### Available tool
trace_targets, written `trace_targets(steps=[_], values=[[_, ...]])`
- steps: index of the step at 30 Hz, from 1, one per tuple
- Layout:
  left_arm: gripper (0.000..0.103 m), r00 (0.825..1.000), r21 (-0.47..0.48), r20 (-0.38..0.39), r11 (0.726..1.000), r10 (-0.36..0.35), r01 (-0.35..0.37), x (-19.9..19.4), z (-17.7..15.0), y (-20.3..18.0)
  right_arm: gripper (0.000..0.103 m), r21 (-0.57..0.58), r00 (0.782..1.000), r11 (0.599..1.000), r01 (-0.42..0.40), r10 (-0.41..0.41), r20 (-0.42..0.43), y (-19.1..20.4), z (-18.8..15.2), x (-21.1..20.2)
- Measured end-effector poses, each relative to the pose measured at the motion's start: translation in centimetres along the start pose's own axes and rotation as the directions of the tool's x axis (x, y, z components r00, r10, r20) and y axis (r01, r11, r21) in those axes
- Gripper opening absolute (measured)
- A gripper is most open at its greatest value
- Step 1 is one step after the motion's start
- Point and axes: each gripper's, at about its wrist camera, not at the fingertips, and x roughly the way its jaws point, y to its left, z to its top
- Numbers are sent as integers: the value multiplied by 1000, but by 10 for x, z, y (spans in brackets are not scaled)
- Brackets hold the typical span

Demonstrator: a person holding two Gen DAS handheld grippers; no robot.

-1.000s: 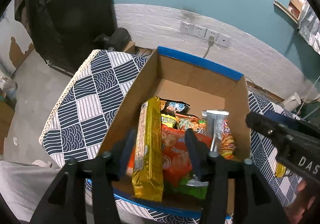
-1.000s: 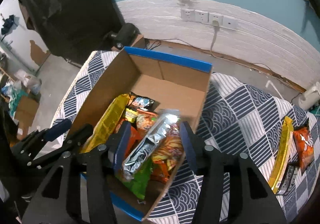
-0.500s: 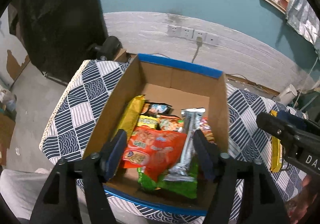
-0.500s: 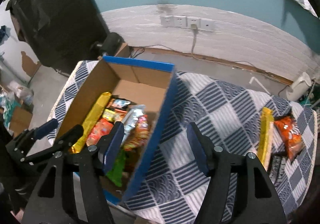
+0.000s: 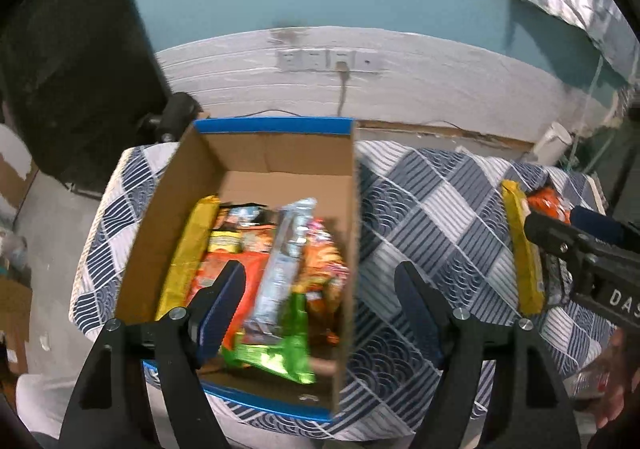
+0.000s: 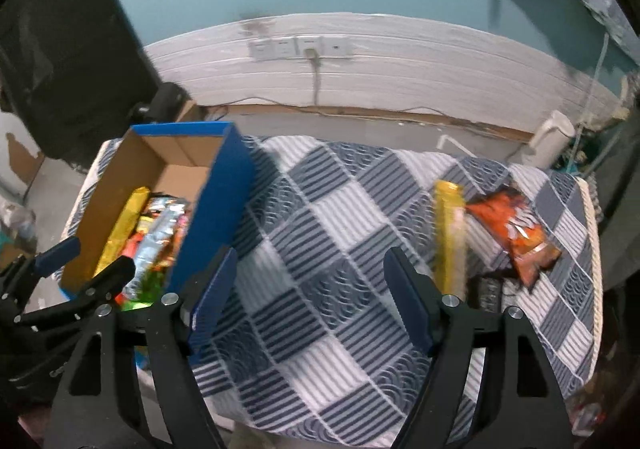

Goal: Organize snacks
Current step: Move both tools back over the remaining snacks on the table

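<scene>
Dark packet (image 6: 489,293) by yellow pack (image 6: 450,233) half hidden, label unreadable.

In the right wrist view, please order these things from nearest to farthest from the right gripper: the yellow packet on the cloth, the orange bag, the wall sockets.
Measured from the right gripper:
1. Yellow packet, just beyond its right finger, on the cloth.
2. Orange bag, further right, beside the packet.
3. Wall sockets, far behind on the white wall.
</scene>
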Motion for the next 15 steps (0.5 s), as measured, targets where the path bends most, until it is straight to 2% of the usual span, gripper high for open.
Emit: trace_targets(steps=[7,15], values=[[78,999,67,-35,997,-32,35,3,-6,-46,76,58,999,998,39,-38,-3,-45,-15,-10],[78,998,118,-53,992,-29,35,9,-13,-88,76,95,993,989,117,-117,-6,-95,-34,-19]])
